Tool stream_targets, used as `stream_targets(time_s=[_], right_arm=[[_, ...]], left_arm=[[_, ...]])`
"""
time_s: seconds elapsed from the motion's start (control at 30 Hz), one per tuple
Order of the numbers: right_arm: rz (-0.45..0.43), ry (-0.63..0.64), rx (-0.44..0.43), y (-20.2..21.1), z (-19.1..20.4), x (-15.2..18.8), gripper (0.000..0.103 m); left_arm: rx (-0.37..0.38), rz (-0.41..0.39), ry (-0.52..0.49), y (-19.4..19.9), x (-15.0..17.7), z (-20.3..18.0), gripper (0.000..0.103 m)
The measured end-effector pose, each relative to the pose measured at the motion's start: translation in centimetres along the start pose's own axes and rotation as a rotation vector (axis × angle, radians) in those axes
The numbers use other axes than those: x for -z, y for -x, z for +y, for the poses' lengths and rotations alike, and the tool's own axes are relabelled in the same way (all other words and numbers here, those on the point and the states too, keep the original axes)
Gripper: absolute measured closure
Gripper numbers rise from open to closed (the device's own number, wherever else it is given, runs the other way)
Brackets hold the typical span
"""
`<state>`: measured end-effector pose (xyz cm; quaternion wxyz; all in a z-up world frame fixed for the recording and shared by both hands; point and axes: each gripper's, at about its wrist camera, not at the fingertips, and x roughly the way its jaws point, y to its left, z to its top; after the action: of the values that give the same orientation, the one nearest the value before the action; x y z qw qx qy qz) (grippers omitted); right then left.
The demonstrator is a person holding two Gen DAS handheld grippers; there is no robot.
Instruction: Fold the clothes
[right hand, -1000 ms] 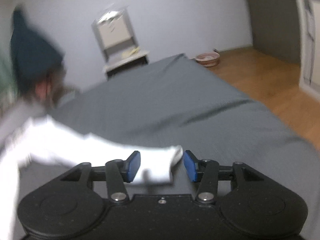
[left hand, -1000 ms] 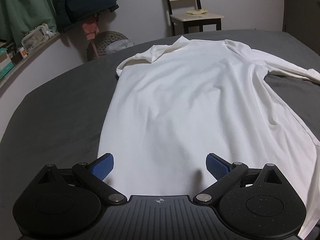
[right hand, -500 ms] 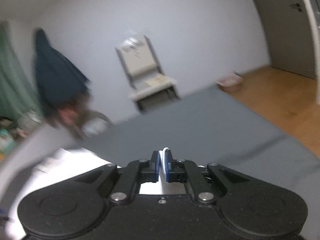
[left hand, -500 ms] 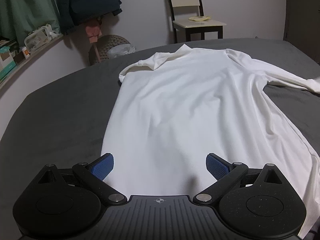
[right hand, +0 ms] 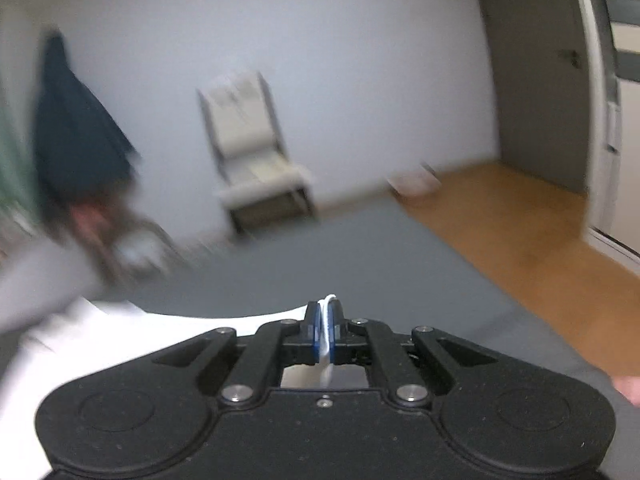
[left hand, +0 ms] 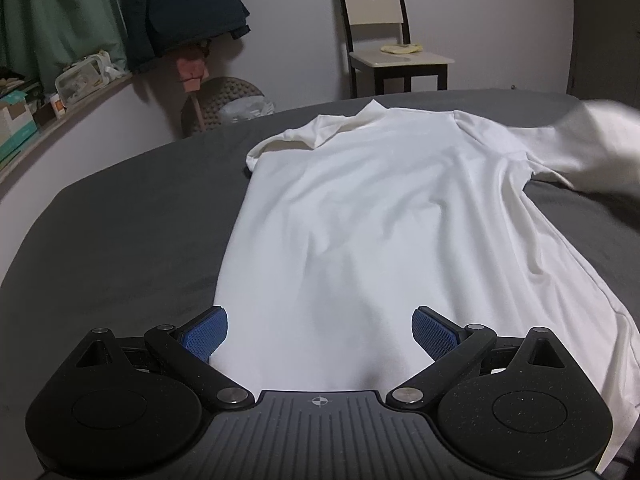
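With your right gripper [right hand: 326, 330] clamped on the cuff of the white shirt [left hand: 360, 220], which lies flat on the grey bed [left hand: 120, 220], carry the sleeve [left hand: 592, 148] across over the body, probably toward the collar side. Your left gripper [left hand: 320, 332] hovers with fingers apart at the hem. A second ago the right jaws were closing around the cuff on the bed; now it is lifted.

Bed [left hand: 120, 216] covered in a dark grey sheet, smooth apart from faint creases. White long-sleeved shirt [left hand: 360, 208] spread flat along it, collar toward the far edge, hem at the near end. Left sleeve tucked out of sight under the shoulder; right sleeve [left hand: 592, 148] lifted off the sheet, blurred. Grey sheet bare on both sides.
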<state>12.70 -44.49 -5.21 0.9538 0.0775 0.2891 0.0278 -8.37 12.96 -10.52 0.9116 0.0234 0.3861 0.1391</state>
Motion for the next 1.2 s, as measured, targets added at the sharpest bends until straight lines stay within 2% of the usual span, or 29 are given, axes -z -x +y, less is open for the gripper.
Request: stream_targets(time_s=[0.03,0.13,0.27,0.43,0.5,0.53,0.57,0.63,0.67,0.77,0.87,1.03,1.13,1.2], right_arm=[[0.049,-0.018,0.065,-2.0,-1.7,1.2,0.099],[0.141,-0.102,0.165,-5.8,-6.3,3.6,0.099],[0.136,-0.131,0.164,-7.9,-7.9,4.5,0.099],[0.079,-0.103,0.142,-8.7,-8.3,4.4,0.099],[0.124,-0.096,0.139,-9.0,-8.2,4.7,0.097],[0.162,-0.113,0.127,-8.5,-8.7,5.2,0.092],[0.194,-0.133,0.114,-8.0,-9.2,5.6,0.080],[0.153,-0.214,0.091,-6.8,-9.9,6.0,0.065],[0.133,-0.254,0.078,-6.2,-10.3,6.3,0.063],[0.125,-0.325,0.001,-4.3,-11.5,7.1,0.063],[0.164,-0.347,-0.074,-3.3,-11.5,8.1,0.065],[0.201,-0.293,-0.009,-4.0,-9.6,9.3,0.069],[0.203,-0.332,-0.042,-4.3,-8.9,9.5,0.093],[0.194,-0.359,-0.039,-3.6,-9.0,9.4,0.096]], left_arm=[[-0.003,0.004,-0.002,-0.1,0.0,-0.1,0.004],[-0.005,0.012,-0.011,-0.5,-0.3,-0.4,0.004],[-0.016,0.030,-0.030,-1.1,-0.2,-0.7,0.004],[-0.023,0.057,-0.055,-1.8,0.0,-1.3,0.004],[-0.025,0.062,-0.065,-1.9,0.0,-1.5,0.004],[-0.025,0.064,-0.069,-1.9,0.0,-1.6,0.004],[-0.025,0.064,-0.071,-1.8,-0.1,-1.7,0.004],[-0.023,0.058,-0.074,-1.6,-0.2,-1.9,0.004],[-0.023,0.053,-0.074,-1.4,-0.2,-1.9,0.004],[-0.021,0.051,-0.073,-1.3,-0.1,-1.8,0.004],[-0.020,0.051,-0.077,-1.3,0.1,-1.8,0.004],[-0.012,0.040,-0.084,-0.8,0.0,-2.0,0.004],[-0.010,0.028,-0.078,-0.3,-0.1,-1.9,0.004],[-0.010,0.021,-0.067,0.1,-0.1,-1.7,0.004]])
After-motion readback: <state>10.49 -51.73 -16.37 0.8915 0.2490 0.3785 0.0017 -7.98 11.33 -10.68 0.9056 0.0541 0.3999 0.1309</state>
